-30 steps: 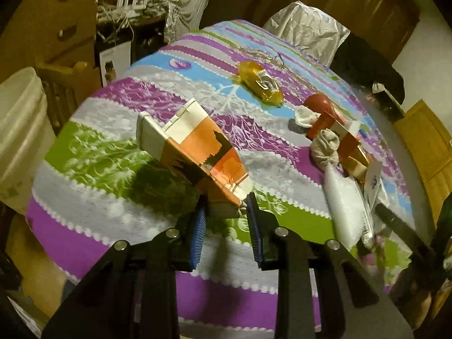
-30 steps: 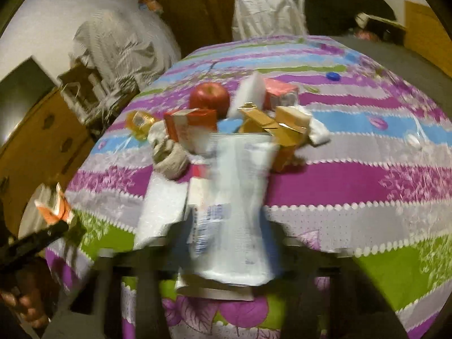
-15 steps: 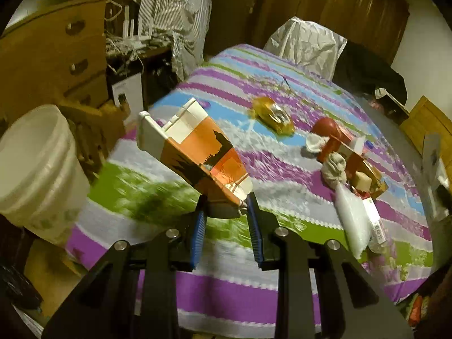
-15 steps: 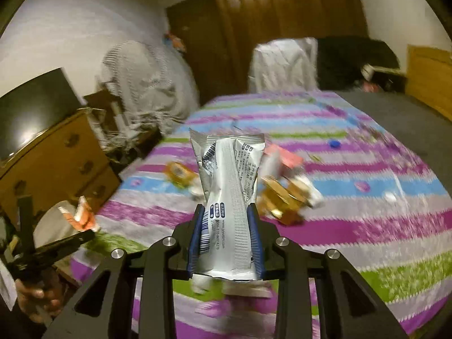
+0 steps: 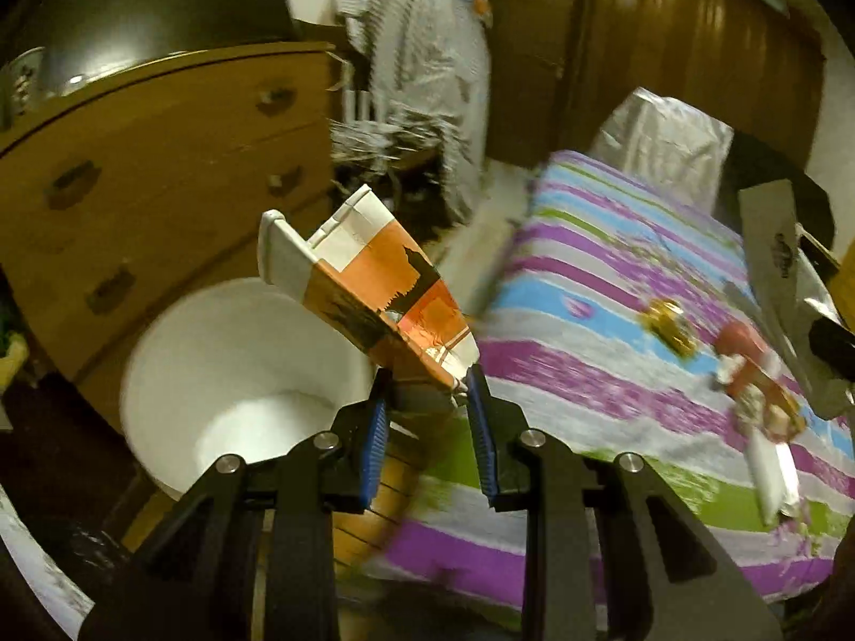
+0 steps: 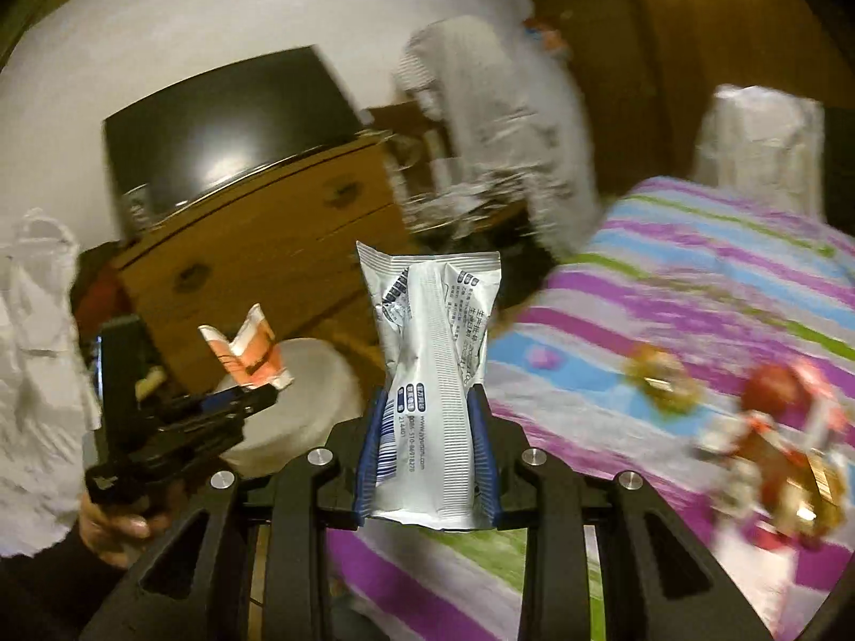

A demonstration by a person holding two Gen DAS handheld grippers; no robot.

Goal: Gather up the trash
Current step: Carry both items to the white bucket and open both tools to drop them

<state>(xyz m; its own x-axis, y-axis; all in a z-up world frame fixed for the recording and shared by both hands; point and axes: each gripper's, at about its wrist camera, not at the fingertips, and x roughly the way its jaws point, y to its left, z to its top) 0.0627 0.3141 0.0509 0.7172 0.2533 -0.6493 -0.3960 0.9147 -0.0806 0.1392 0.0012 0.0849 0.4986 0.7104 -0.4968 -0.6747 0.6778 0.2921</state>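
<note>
While the left gripper [image 5: 425, 406] is pinching the orange carton [image 5: 368, 294] beside the white bucket [image 5: 230, 374] lower left and the right gripper [image 6: 425, 448] is clamping the silver wrapper [image 6: 433, 374] mid-frame, neither is dropped and the trash pile [image 6: 769, 459] is waiting on the bed [image 6: 694, 288].

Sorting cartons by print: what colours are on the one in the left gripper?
Orange, white and black carton, clearest in left wrist view.
</note>
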